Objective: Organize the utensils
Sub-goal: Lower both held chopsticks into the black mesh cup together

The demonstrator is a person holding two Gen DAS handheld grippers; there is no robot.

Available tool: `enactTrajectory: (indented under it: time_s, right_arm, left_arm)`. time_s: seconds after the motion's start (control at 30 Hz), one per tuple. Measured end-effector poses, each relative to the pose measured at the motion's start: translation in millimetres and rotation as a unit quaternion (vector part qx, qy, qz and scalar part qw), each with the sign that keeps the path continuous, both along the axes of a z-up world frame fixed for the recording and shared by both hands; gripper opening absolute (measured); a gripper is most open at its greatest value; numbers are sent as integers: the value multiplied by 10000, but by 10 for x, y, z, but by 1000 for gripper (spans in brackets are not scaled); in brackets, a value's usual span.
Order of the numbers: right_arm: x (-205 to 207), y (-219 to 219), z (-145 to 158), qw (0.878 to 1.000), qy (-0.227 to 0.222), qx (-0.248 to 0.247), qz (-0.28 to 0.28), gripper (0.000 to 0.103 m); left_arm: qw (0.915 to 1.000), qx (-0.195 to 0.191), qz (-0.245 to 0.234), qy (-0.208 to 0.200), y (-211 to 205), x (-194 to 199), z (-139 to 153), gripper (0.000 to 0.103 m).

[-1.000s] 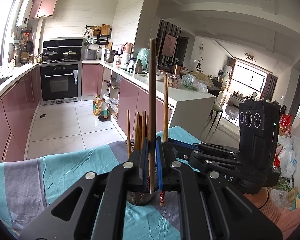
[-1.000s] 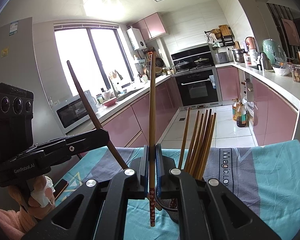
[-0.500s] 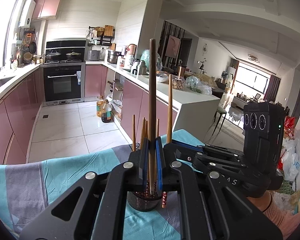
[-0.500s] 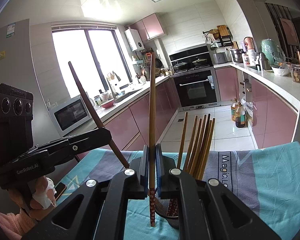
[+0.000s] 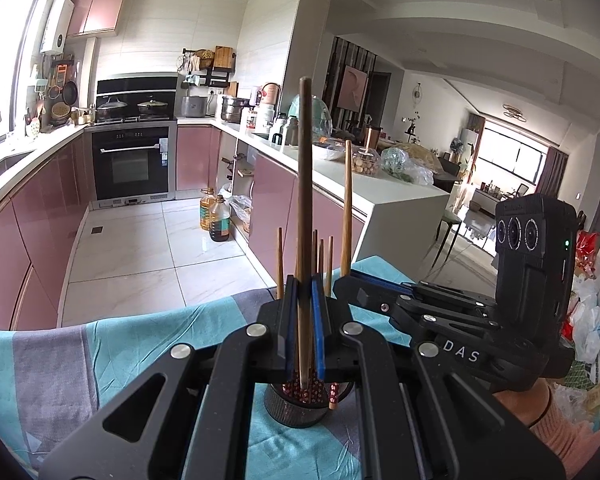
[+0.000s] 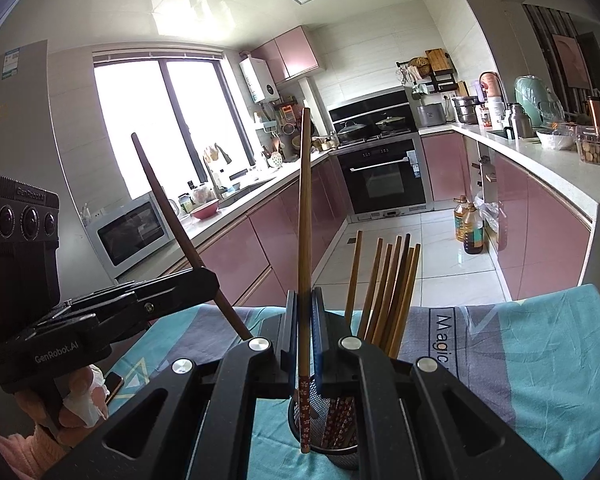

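Chopsticks stand upright, one dark chopstick [image 5: 303, 216] pinched in the left gripper [image 5: 303, 334] jaws, one patterned chopstick [image 6: 304, 248] in the right gripper [image 6: 303, 338], both poised to drop into the mesh holder [image 6: 332, 446] on the near desk [image 6: 540, 344].

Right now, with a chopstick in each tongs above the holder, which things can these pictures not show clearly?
- Left wrist view: the mesh holder; the left tongs cover most of its rim.
- Left wrist view: whether the dark chopstick tip is inside the holder; unclear.
- Right wrist view: whether the patterned chopstick in the right tongs touches the holder's bottom; its mesh wall hides this.
- Both views: the exact count of chopsticks already inside; they overlap.
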State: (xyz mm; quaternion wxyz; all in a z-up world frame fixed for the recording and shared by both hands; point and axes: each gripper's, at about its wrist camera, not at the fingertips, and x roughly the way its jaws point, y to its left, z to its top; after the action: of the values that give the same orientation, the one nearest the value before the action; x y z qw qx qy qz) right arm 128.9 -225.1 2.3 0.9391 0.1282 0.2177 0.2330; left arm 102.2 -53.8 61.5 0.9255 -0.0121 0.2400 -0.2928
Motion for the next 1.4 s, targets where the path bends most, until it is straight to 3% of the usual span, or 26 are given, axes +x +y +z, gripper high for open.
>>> enactTrajectory:
  time_s: [0.67,1.4]
  right_arm:
    - [155,10,-26,9998,48,-73,-179,5]
    - [230,-10,-323,9989,353,-91,-287,6]
  left_arm:
    - [9994,235,31,242,-133,114,-18,8]
    - [9970,540,-163,521,-260,214,-121,8]
